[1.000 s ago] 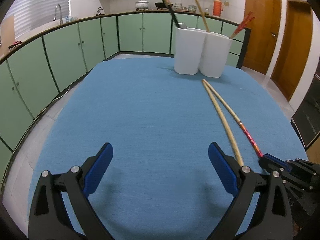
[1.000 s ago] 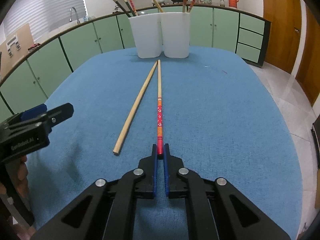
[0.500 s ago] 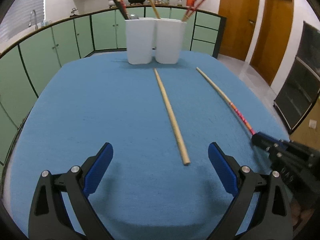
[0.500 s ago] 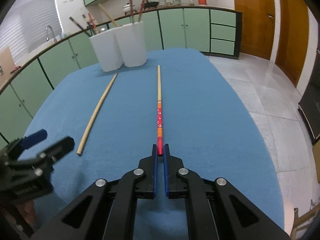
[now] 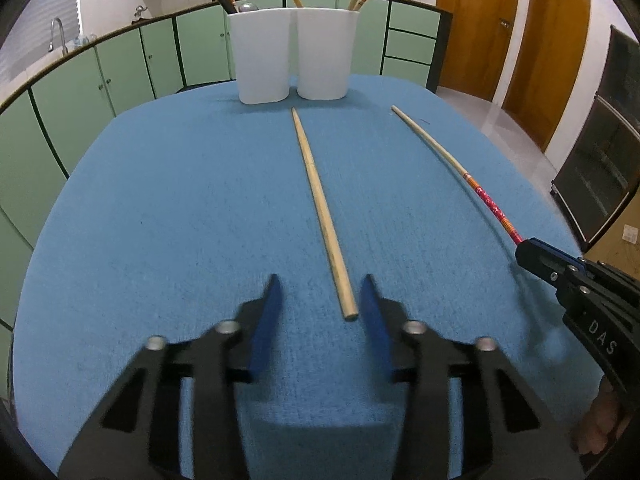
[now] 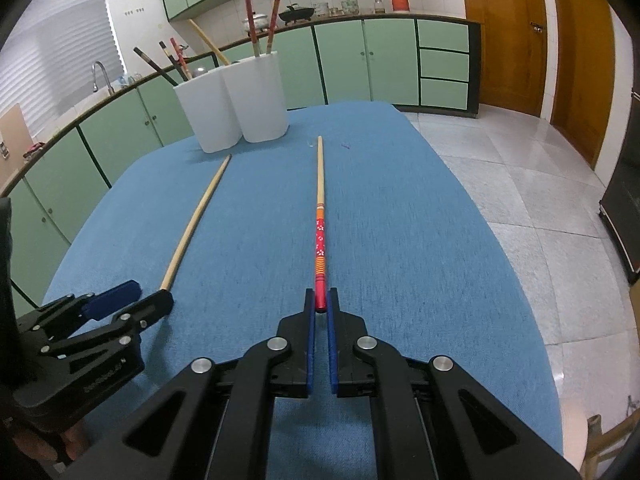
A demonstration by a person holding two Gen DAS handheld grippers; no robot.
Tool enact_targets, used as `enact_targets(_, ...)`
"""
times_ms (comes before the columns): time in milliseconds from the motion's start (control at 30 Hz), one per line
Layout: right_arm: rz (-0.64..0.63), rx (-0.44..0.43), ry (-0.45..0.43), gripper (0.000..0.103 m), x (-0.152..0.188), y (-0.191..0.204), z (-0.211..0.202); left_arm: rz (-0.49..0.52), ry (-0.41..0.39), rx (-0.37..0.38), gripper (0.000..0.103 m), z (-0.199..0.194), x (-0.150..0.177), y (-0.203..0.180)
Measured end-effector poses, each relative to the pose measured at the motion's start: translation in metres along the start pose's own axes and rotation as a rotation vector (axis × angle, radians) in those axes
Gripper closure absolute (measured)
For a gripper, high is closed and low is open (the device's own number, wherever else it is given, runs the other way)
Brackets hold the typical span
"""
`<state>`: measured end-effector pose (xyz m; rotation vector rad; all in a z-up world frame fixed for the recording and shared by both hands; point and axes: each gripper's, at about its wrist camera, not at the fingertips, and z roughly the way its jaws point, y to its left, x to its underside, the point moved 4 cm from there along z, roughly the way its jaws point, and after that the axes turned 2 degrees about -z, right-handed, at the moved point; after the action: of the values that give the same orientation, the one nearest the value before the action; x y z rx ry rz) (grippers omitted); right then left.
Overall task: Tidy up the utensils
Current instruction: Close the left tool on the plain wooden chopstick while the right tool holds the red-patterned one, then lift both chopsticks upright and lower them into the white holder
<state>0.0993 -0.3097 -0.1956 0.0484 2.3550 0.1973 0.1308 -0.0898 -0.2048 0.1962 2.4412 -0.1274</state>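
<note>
While the right side is kept as it was, the left gripper (image 5: 320,300) is where the change is seen: its jaws have just been closing, from wide apart to a narrow gap, and the near end of the plain wooden chopstick (image 5: 318,200) is now bracketed between the blue pads (image 5: 372,312). No contact is seen yet, a sliver of blue tablecloth (image 5: 160,200) still shows on either side of the tip, so it's not counted as gripped. The stick lies flat, its far tip just short of the twin white holders (image 5: 294,56), where other chopsticks are already stood.

Further right, the red-patterned chopstick (image 6: 320,236) is pinched at its red end by the right gripper (image 6: 320,304), jaws clamped fully on it, the shaft pointed toward the holders.

Compared with a second ago, the plain stick was off to the right of the left gripper and touching the red one at the far end; now the two are well apart. A pickup with each hand is probably being set up.
</note>
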Motion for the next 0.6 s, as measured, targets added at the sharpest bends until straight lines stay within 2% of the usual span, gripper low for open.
enact_targets(33,-0.002,0.0,0.0,0.098,0.0,0.0,0.0,-0.002,0.0,0.003,0.08,0.0,-0.001,0.0)
enact_targets(100,-0.006,0.001,-0.001,0.098,-0.001,0.001,0.0,-0.003,0.0,0.004,0.094,0.0,-0.002,0.0)
enact_targets(133,-0.01,0.002,-0.002,0.098,-0.001,0.002,-0.001,-0.003,0.001,0.008,0.096,0.0,-0.002,0.0)
enact_targets(367,-0.028,0.009,-0.015,0.098,-0.003,0.003,-0.006,0.006,-0.021,0.009,0.096,-0.008,-0.006,0.002)
enact_targets(600,-0.058,0.02,-0.051,0.098,-0.012,0.007,-0.021,0.013,-0.109,-0.001,0.097,-0.04,-0.027,0.003)
